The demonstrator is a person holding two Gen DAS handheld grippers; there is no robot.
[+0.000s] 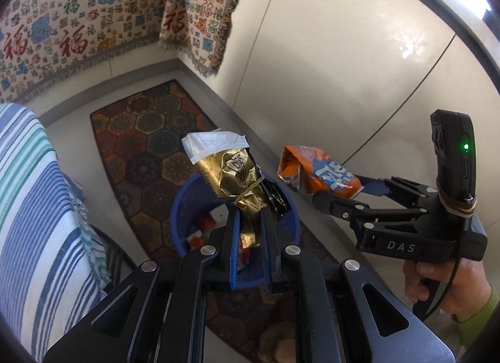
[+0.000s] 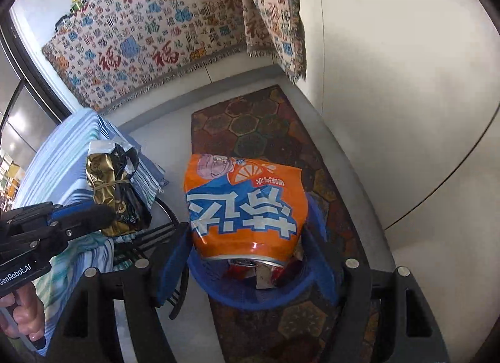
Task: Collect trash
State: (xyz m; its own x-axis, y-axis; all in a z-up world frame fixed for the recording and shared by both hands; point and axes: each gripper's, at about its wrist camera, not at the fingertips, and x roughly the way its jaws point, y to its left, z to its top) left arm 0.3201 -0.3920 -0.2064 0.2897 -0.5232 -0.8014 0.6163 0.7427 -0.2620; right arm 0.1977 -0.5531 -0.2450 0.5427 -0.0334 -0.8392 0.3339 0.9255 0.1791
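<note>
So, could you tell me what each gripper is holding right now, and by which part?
The left gripper pinches the gold wrapper by its lower end. The right gripper clamps the orange can at its bottom rim.

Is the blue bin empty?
No, the round blue plastic bin on the floor already has red and white trash scraps lying inside it.

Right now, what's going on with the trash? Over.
Left gripper shut on gold wrapper. Right gripper shut on orange can. Both above blue bin. Nothing blocking.
</note>
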